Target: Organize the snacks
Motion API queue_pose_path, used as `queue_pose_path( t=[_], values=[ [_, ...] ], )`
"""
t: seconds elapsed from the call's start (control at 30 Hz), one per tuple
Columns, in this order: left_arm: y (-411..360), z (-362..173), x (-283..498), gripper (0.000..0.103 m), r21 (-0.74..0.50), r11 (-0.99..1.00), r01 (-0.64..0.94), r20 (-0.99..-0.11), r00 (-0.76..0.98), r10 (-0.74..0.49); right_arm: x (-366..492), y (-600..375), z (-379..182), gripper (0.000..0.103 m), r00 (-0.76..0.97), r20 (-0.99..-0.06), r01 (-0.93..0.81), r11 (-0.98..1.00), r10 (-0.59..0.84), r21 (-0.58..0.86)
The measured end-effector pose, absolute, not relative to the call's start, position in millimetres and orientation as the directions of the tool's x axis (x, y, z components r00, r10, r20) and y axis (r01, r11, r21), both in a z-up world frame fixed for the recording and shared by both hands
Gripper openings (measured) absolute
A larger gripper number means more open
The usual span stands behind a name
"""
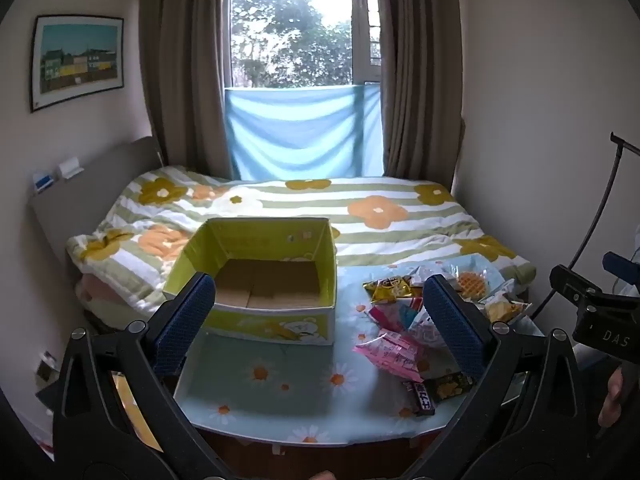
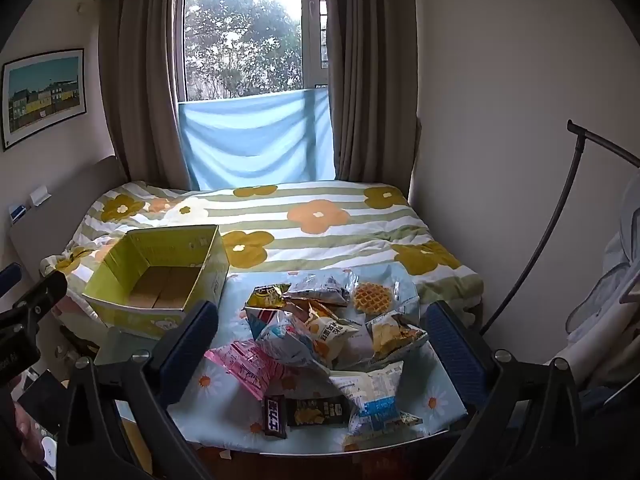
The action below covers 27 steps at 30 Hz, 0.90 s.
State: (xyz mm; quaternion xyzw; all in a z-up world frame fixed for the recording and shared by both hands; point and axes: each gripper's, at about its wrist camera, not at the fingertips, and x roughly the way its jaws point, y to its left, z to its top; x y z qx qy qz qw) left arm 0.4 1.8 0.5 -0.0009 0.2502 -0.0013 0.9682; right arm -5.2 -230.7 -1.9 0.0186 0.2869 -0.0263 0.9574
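Note:
An empty yellow-green cardboard box [image 1: 276, 276] [image 2: 160, 276] stands open on a small table with a daisy-print cloth [image 1: 280, 384] [image 2: 432, 396]. To its right lies a heap of snack packets [image 1: 420, 312] [image 2: 328, 336]: a pink packet [image 1: 390, 352] [image 2: 248, 364], a waffle in clear wrap [image 1: 472, 282] [image 2: 372, 298], a dark bar [image 1: 424, 394] [image 2: 275, 414], chip bags. My left gripper [image 1: 320, 328] hovers open before the box's front right corner, with nothing between its fingers. My right gripper [image 2: 320, 344] stands open in front of the heap, touching none of it.
A bed with a flowered striped quilt [image 1: 360, 208] [image 2: 320, 216] lies behind the table, under a curtained window. A black curved stand [image 2: 560, 216] rises at the right wall. The right gripper's body [image 1: 596, 312] shows at the left view's right edge.

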Motion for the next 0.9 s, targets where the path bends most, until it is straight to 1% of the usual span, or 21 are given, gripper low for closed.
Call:
queue_pose_path(
  t=[0.03,0.07,0.13,0.23,0.37,0.9],
  values=[
    [2.8,0.4,1.7,0.103,-0.005,1.0,-0.002,-0.487,0.873,-0.001,-5.5,-230.7,-2.0,0.103,0.832,-0.553,0.063,0.998,-0.04,0.022],
    [6.9,3.8,-4.3,0.103,-0.005,1.0,-0.002,-0.457,0.89,-0.001,-6.1,-230.6,-2.0,0.103,0.834,-0.551,0.064,0.998,-0.042,0.021],
    [-2.0,3.1,-0.2,0.103,0.04,0.999,-0.007,-0.468,0.883,0.025,-7.7,-230.3,-2.0,0.103,0.837,-0.545,0.065,0.998,-0.045,0.018],
    [-6.4,1.9,-6.3,0.103,0.047,0.999,-0.006,-0.463,0.886,0.027,-7.5,-230.2,-2.5,0.103,0.833,-0.551,0.062,0.998,-0.043,0.017],
    [-1.9,-2.6,-4.4,0.103,0.022,1.0,-0.009,-0.477,0.879,0.018,-14.4,-229.5,-4.2,0.103,0.834,-0.55,0.061,0.998,-0.042,0.016],
    [-4.6,-3.7,-5.8,0.103,0.027,1.0,0.005,-0.485,0.875,0.009,-9.7,-232.3,-3.5,0.103,0.827,-0.56,0.069,0.997,-0.047,0.019]
  ],
)
